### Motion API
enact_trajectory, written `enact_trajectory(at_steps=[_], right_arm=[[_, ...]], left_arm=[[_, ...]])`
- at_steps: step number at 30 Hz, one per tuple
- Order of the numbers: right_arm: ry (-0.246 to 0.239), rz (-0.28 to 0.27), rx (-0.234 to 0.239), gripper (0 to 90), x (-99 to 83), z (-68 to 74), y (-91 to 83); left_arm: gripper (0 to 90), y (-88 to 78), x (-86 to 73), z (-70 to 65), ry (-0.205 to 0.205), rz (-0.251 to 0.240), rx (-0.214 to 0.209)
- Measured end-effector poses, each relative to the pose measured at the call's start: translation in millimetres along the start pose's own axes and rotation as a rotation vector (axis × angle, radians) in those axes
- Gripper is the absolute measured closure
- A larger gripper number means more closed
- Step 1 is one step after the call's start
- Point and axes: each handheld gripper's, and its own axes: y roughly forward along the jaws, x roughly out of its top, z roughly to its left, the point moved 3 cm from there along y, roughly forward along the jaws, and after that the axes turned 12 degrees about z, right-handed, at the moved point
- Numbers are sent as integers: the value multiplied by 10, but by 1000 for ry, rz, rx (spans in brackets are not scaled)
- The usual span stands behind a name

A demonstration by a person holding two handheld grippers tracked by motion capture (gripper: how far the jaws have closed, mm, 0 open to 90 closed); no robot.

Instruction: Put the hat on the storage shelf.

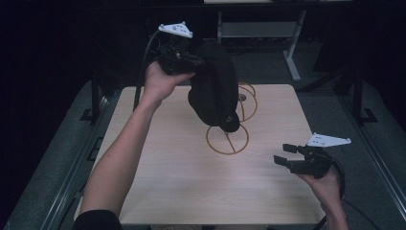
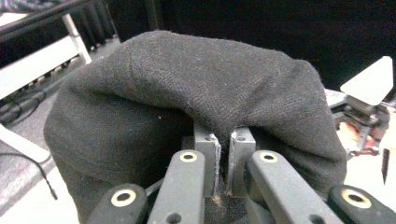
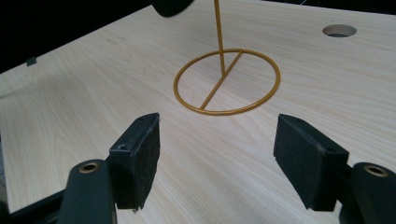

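Pinching the black woollen cap (image 1: 214, 86) in our left tongs (image 1: 191, 62), right tongs (image 1: 284, 154) spread idle, we are probably lowering it onto the gold wire stand (image 1: 228, 139).

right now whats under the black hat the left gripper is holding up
The black hat hangs from the left gripper above the gold wire stand. Its ring base and part of its upright rod show on the table. The hat hides the stand's top.

Dark charcoal herringbone cap (image 2: 196, 88), gold wire stand (image 3: 227, 84), pale woodgrain table (image 1: 191, 191), black claws.
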Motion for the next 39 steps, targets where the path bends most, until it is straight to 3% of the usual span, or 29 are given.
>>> enact_trajectory(at_steps=[7,13,18,21,24,30,39], right_arm=[[7,-19,12,319,-8,-9,-23],[12,-18,20,319,-21,-13,-12],[10,-16,23,320,-26,-13,1],[8,-9,25,320,-31,-7,14],[11,-8,27,319,-36,-9,19],[14,-4,25,315,-46,-18,23],[9,2,16,303,-48,-1,39]], left_arm=[[856,340,137,-66,15,78,-12],[847,634,256,-145,34,166,5],[716,856,307,-140,11,213,-23],[646,944,313,-153,7,227,-16],[617,968,302,-166,13,246,-13],[571,940,294,-161,1,235,-13],[529,803,192,-178,-4,230,-10]])
